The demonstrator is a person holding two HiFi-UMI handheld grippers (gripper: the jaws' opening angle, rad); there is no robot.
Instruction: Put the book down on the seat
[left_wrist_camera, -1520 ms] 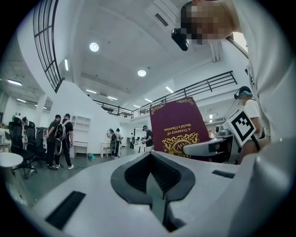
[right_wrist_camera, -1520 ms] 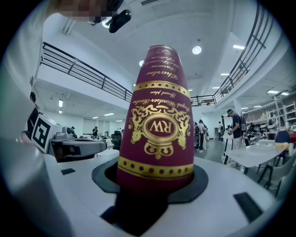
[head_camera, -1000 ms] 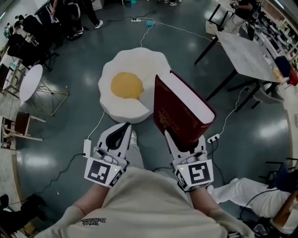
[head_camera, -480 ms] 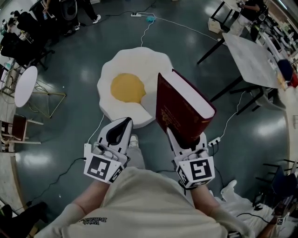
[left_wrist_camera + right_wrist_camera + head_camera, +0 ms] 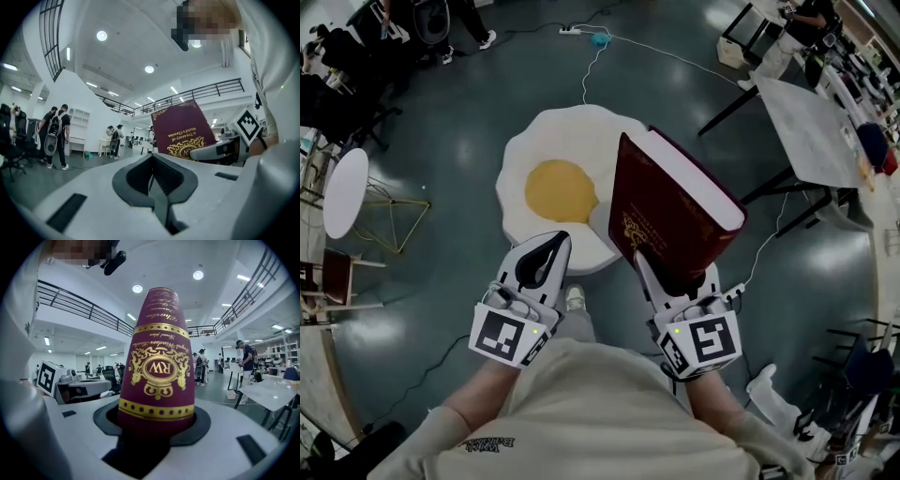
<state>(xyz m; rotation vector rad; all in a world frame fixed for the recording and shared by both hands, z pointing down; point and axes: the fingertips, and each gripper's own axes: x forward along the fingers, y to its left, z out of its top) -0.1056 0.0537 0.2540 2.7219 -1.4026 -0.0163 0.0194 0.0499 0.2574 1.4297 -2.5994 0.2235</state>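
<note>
Far L in head view: round white table [image 5: 345, 192] w/ a wire stand [image 5: 394, 211] just beside it, both well apart from the seat.

L gripper [image 5: 555, 244] sits low in front of the person and points fwd at the seat's near edge. In its own view [image 5: 152, 164] the jaws are pressed together w/ nothing btwn them, so it's empty. A shoe [image 5: 575, 298] is on the floor just below it.

Seat [image 5: 572, 131]: fried-egg cushion, white w/ yellow centre, flat on the dark floor, nothing lying on it.

Book [image 5: 670, 206]: thick, maroon cover w/ gold print, pale page block facing R. It stands upright in the air, lower end in the R gripper [image 5: 675, 279], and isn't on the seat. In head view it overlaps the seat's R edge. L gripper view shows the book [image 5: 180, 131] off to the R w/ the R gripper [image 5: 220, 150] under it.

R gripper view [image 5: 157, 427]: jaws set wide and clamped on the book [image 5: 157, 362], spine w/ gold "RW" crest facing the camera.

Far R: white desk [image 5: 806, 112] on dark legs, well apart from the seat.
</note>
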